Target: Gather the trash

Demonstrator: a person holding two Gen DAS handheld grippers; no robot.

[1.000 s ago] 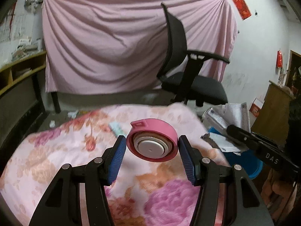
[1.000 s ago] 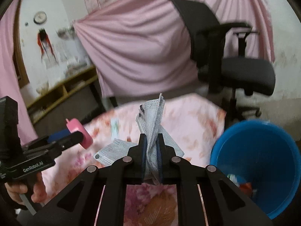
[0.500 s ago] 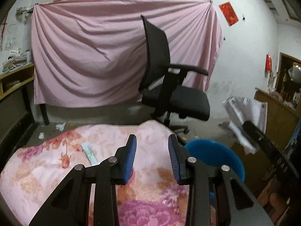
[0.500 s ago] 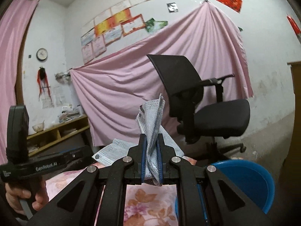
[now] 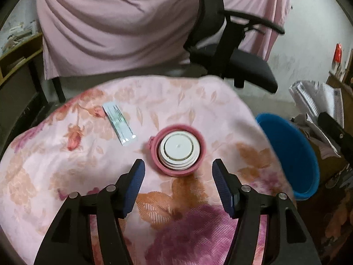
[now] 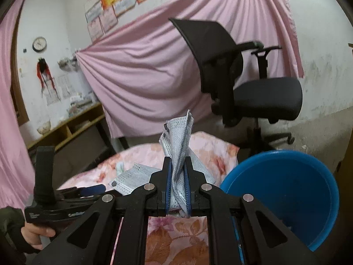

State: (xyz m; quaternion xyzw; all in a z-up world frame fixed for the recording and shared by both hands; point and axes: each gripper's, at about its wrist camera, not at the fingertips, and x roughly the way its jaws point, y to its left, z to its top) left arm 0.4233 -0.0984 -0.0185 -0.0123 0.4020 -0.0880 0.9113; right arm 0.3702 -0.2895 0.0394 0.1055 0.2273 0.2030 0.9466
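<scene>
A pink collapsed cup with a white centre point(image 5: 178, 149) lies on the floral pink cloth point(image 5: 66, 165). My left gripper point(image 5: 178, 174) is open and empty just in front of it, jaws wide on either side. A pale flat packet point(image 5: 119, 123) lies further back left. My right gripper point(image 6: 177, 176) is shut on a crumpled grey face mask point(image 6: 179, 141), held above the cloth beside the blue bucket point(image 6: 286, 194). The bucket also shows in the left wrist view point(image 5: 289, 152), at the cloth's right edge.
A black office chair point(image 5: 225, 44) stands behind the table against a pink curtain point(image 5: 110, 22). Wooden shelves point(image 6: 70, 128) run along the left wall. The hand holding the left gripper point(image 6: 61, 201) shows at lower left in the right wrist view.
The left gripper has tilted up and back down; the pink cup, out of view half a second ago, lies on the cloth before the open jaws. The right gripper keeps the mask.
</scene>
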